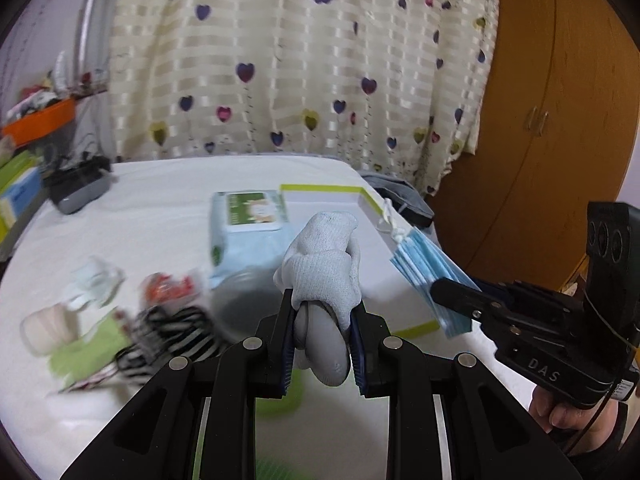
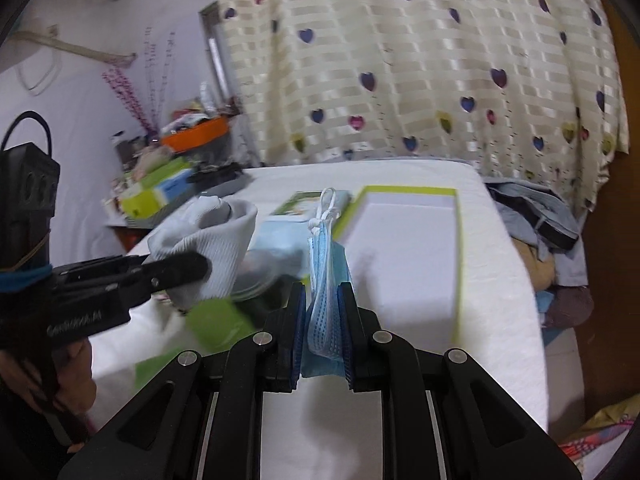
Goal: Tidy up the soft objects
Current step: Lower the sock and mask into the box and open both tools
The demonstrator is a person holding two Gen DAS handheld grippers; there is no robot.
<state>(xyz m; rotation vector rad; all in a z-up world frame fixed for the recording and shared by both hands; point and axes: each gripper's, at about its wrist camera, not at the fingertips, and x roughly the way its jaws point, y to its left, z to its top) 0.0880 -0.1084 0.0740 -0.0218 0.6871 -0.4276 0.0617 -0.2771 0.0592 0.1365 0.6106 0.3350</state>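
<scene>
Heart-patterned cream curtain (image 1: 304, 60) behind a white-covered bench (image 1: 160, 208). Left claw (image 1: 322, 344): narrow, clamped on a rolled pale grey knitted sock (image 1: 324, 264), raised above the bench. Right claw (image 2: 322, 320): narrow, clamped on a folded blue pleated face mask (image 2: 324, 292) with white ear loops. Beyond both claws: shallow white box lid with lime-green rim (image 2: 412, 256); just left of it, wet-wipes pack (image 1: 250, 216).

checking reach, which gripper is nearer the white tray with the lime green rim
Right. The right gripper, clamping blue face masks, hangs at the tray's near edge; the left gripper, holding a white sock, sits further left.
</scene>
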